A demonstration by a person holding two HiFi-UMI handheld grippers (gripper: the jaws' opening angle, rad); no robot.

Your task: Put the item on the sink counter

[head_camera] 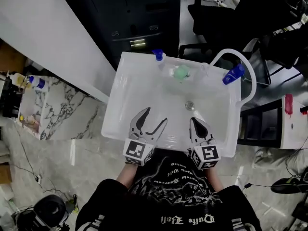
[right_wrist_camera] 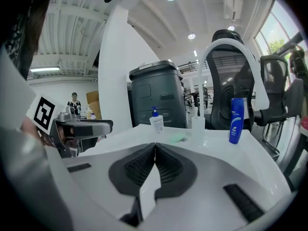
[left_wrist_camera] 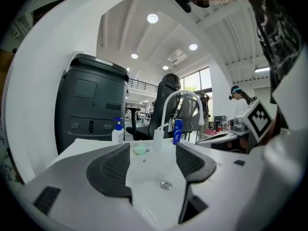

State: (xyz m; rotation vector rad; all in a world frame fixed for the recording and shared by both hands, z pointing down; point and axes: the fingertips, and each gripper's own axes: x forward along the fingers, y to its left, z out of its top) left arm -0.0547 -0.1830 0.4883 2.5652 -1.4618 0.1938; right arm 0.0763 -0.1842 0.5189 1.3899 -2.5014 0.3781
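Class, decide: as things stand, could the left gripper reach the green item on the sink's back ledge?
Probably yes. The left gripper hangs open and empty over the basin, and nothing stands between it and the green item; the pump bottle sits off to one side.

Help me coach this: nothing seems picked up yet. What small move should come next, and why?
Probably ease the left gripper forward over the sink toward the green item at its far side. The left jaws stand apart with nothing between them, the right gripper is shut and empty, and both hover at the near edge.
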